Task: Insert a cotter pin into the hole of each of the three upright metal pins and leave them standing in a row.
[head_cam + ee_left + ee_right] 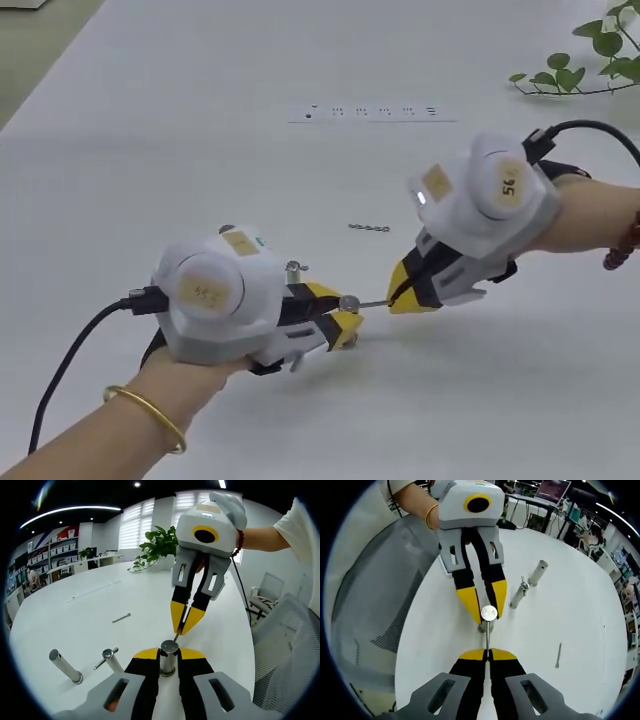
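Left gripper (345, 320) clamps a smooth cylindrical metal pin (169, 658); right gripper (398, 298) pinches a thin cotter pin (488, 636).

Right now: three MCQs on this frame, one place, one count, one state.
1. The loose cotter pin lies: A on the table, clear of both grippers; B in a jaw; C through a metal pin.
2. Metal pins standing free of the grippers: A one; B two; C four.
3. The right gripper is: A open; B shut on a cotter pin; C shut on a metal pin.
1A: it lies alone on the bare top. 2B: a bare pin and a pinned pin stand beside the left gripper, which holds the third pin. 3B: the held cotter pin runs from its shut jaws.
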{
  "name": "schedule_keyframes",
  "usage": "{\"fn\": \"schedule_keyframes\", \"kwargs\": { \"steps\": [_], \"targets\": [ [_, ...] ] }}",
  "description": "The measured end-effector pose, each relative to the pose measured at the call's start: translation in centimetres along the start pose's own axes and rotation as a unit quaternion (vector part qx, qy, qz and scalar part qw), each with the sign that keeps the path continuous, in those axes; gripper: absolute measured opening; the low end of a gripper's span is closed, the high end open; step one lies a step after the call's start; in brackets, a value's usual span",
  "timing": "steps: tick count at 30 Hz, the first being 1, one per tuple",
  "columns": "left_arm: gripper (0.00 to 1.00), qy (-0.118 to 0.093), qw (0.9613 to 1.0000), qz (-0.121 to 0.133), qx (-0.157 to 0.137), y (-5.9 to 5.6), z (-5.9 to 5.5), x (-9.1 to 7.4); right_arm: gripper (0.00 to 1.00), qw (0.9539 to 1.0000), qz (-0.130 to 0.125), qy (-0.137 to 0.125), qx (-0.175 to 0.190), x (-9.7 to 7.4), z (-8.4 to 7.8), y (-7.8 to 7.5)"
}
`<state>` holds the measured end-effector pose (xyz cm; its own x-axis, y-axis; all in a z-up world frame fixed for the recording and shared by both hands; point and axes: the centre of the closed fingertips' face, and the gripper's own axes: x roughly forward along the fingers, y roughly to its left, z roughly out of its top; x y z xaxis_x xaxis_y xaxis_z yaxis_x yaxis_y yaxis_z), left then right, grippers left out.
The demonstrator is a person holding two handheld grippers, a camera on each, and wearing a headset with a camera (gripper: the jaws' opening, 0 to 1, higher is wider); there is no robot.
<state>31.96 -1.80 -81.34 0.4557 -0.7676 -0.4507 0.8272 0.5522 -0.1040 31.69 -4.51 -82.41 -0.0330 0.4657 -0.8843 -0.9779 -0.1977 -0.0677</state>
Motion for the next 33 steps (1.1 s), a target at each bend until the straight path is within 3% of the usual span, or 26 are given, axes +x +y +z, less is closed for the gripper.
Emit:
{"fn": "schedule_keyframes", "kwargs": {
  "steps": [15, 26, 29, 33],
  "targets": [
    [0.12, -0.002, 1.0000, -0.002, -0.004, 0.0, 0.0, 0.1, 0.04, 0.9998, -0.002, 0.003, 0.017, 0.6, 1.7, 0.2],
    [0.12, -0.001, 0.9999, -0.004, -0.013, 0.0, -0.1, 0.1, 0.05, 0.9999, -0.005, 0.002, 0.012, 0.9, 2.1, 0.2],
    [0.12, 0.002, 0.9999, -0.004, -0.013, 0.0, -0.2, 0.1, 0.09, 0.9999, -0.010, 0.005, 0.008, 0.9, 1.9, 0.1],
    [0.21, 0.012, 0.9998, 0.006, -0.016, 0.5, -0.7, 0.1, 0.11, 0.9998, -0.015, 0.003, 0.011, 0.7, 1.6, 0.0]
  ]
}}
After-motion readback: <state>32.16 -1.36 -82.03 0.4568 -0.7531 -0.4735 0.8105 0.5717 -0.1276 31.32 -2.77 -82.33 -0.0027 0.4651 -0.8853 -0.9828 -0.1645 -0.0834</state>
